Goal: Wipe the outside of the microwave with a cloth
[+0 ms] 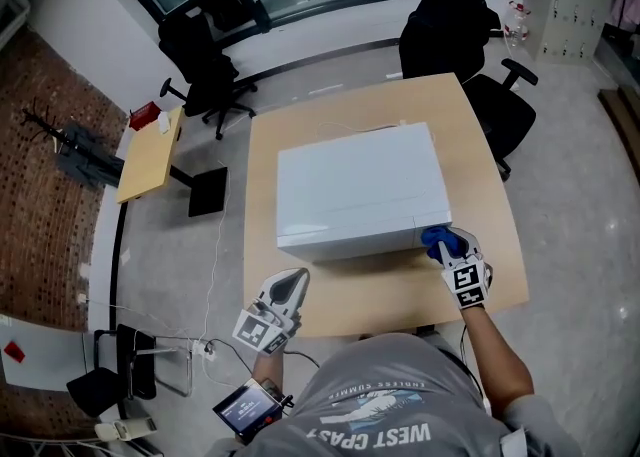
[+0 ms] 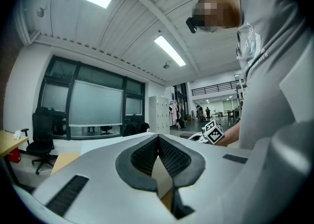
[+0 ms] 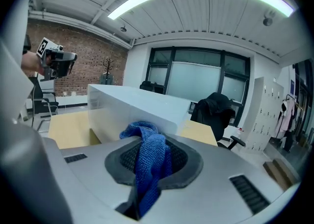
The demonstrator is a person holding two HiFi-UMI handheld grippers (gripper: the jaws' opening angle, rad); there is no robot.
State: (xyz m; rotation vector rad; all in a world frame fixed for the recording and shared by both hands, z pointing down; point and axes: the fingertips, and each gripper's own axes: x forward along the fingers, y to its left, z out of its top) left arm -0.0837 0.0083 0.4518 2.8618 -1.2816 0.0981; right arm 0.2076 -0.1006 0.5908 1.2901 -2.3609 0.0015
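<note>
A white microwave (image 1: 355, 195) stands on a light wooden table (image 1: 390, 290). My right gripper (image 1: 445, 242) is shut on a blue cloth (image 1: 438, 238) at the microwave's front right corner. In the right gripper view the cloth (image 3: 152, 169) hangs bunched between the jaws, with the microwave (image 3: 132, 108) just ahead and to the left. My left gripper (image 1: 290, 285) hovers over the table's front edge, left of the microwave's front, a short way off it. Its jaws (image 2: 158, 142) are shut with nothing between them.
Black office chairs stand behind the table (image 1: 470, 35) and at the far left (image 1: 205, 65). A small wooden side table (image 1: 150, 155) is on the left, with a cable running over the floor. The person's torso fills the bottom of the head view.
</note>
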